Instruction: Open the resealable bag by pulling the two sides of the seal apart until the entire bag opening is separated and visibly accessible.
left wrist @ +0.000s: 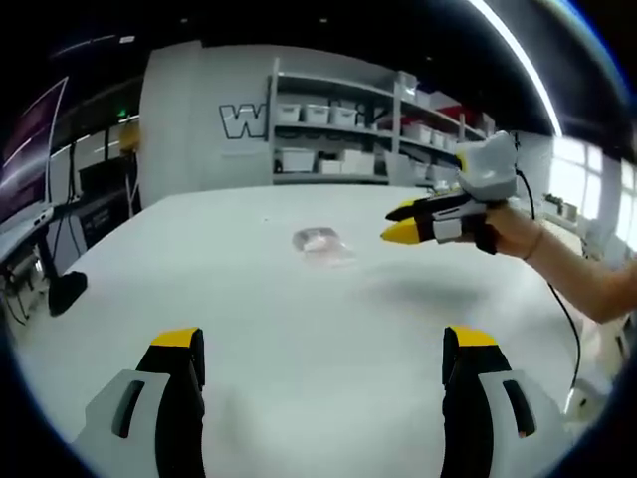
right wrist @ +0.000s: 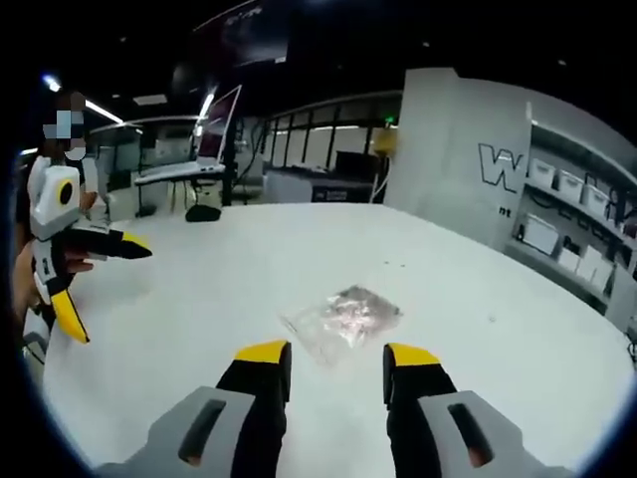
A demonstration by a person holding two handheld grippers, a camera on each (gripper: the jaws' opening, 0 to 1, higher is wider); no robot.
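Bag point(right wrist: 343, 321) lay flat on the table point(right wrist: 199, 299), untouched, just beyond the right gripper point(right wrist: 336, 357), whose jaws stood released; the left gripper point(left wrist: 323, 344), jaws spread wide, hung farther back. Seal unopened; all pulling remained.

The bag point(right wrist: 343, 322) lies on the table point(right wrist: 498, 339), shelves point(left wrist: 338, 129) behind.

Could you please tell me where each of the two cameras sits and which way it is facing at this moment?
Left gripper view: rides on the left claw, looking across the white table toward shelving; the right claw and the person's hand enter from the right.
Right gripper view: rides on the right claw, close above the resealable bag; the left claw shows at left.
Shared: table, bag, shelving.
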